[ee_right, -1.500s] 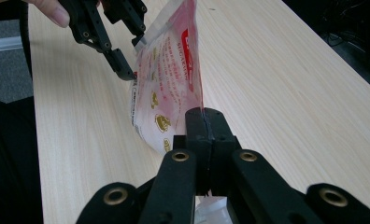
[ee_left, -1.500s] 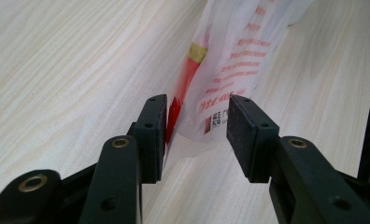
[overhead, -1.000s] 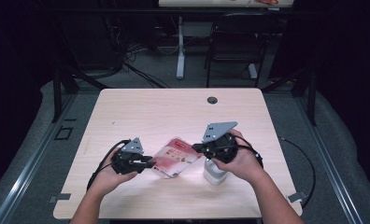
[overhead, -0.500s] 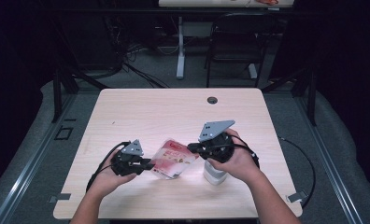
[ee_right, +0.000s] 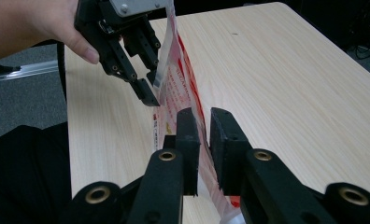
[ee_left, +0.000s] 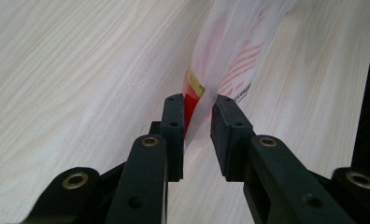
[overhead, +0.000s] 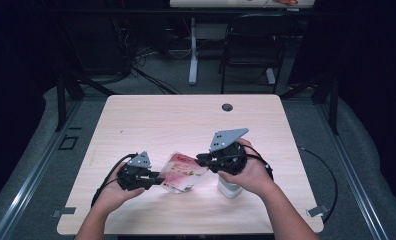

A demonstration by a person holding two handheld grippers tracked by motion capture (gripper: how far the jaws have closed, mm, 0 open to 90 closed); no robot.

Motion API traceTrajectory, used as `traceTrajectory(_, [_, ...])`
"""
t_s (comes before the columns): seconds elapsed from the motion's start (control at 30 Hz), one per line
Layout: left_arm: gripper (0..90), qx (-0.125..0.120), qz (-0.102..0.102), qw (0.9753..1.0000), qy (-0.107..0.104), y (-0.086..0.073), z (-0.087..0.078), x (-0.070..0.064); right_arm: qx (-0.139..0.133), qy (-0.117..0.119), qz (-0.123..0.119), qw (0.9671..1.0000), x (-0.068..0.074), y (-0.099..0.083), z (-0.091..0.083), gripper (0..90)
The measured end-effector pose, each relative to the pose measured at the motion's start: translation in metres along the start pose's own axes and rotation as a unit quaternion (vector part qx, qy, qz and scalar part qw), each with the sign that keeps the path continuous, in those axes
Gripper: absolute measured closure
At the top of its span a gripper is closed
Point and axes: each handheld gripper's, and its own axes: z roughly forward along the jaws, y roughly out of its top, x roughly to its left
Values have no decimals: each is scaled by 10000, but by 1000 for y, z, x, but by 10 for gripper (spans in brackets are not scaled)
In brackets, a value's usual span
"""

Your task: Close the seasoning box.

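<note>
Two hand-held grippers pinch opposite edges of the red-printed plastic bag (overhead: 182,172), lifting it above the desk (overhead: 186,120): left hand-held gripper (overhead: 158,180) and right hand-held gripper (overhead: 200,161) both clamped, likely to spread it open.

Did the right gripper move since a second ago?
Hardly. The right gripper holds the bag at about the same spot, just left of the white bottle and below the table's hole. Any shift is too slight to call.

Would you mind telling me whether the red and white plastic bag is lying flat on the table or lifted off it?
Lifted. The plastic bag hangs edge-on between the left gripper and right gripper, above the table.
</note>
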Motion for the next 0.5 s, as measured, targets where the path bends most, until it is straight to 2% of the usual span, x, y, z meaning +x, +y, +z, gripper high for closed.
traceTrajectory(0.17, [727, -198, -29, 9998, -71, 0, -9, -2, -13, 13, -61, 10000, 3, 5, 3, 823])
traceTrajectory(0.3, [698, -281, 0, 9996, -49, 1, -17, -3, -17, 67, -125, 9999, 6, 12, 9, 820])
traceTrajectory(0.37, [681, -309, -13, 9995, -4, 0, -19, -3, -17, 87, -166, 9998, 8, 15, 12, 819])
traceTrajectory(0.5, [637, -310, -47, 9995, -57, -2, -21, -1, -42, 135, -199, 9997, 12, 21, 19, 781])
